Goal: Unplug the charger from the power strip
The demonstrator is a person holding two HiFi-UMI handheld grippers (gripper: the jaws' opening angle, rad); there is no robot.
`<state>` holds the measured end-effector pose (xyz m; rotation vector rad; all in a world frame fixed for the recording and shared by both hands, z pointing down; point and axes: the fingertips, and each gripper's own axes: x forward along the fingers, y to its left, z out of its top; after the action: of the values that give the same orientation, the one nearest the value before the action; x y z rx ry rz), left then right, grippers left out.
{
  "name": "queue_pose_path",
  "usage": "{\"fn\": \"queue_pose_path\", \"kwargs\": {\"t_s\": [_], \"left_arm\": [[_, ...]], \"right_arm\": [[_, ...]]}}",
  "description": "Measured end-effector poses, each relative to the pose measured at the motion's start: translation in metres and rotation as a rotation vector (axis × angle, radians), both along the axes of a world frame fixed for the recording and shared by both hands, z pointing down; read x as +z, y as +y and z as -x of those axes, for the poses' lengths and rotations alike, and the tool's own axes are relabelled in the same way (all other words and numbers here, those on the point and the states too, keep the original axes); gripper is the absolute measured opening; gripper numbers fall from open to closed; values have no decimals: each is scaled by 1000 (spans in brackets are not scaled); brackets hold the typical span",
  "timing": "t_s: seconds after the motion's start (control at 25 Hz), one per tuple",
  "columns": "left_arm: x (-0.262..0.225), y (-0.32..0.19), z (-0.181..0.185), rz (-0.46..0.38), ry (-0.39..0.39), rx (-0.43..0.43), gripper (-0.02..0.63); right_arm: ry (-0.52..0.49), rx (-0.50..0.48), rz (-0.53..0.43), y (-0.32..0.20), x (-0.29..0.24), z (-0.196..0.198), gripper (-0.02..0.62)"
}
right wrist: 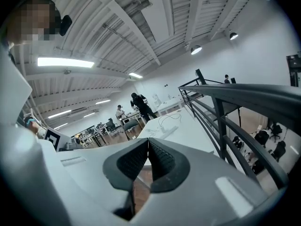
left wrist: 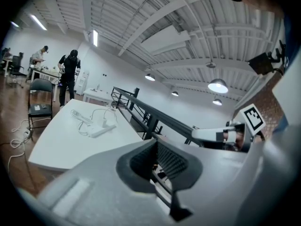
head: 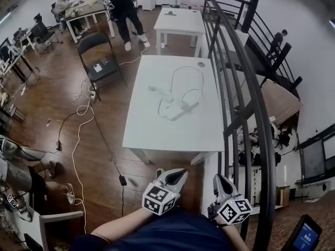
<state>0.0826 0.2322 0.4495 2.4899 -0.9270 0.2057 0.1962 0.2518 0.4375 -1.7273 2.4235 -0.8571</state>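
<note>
The head camera looks steeply down from well back of the white table [head: 157, 129], with the left gripper [head: 170, 174] and right gripper [head: 221, 179] at its bottom edge. Each gripper camera sits low, close behind its own jaws, and faces forward and upward, so ceiling fills much of its view. All three views share the far-off table and the black railing [head: 246, 88] beside it.

The white, elongated plastic power strip [head: 181, 111] lay flat on the white rectangular table [head: 152, 132]. It sat near the middle of the table top and ran diagonally to the table's edges. The small white block-shaped charger [head: 185, 105] stood upright on the strip, plugged into one of its sockets. Thin white cable [head: 186, 67] looped from the pair toward the table's far end; which lead belonged to which unit could not be determined.
</note>
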Motion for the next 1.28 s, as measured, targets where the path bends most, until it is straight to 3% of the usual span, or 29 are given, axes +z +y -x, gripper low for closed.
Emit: {"fn": "queue_pose_path", "kwargs": {"t_s": [0.96,1.28], "left_arm": [[1,-202,97,43,137,-58,6],[8,-240,124,63,136,-154,6]], "right_arm": [[156,-33,98,-195,-7,92,11],[149,-44,93,-227,-9,99,11]]}}
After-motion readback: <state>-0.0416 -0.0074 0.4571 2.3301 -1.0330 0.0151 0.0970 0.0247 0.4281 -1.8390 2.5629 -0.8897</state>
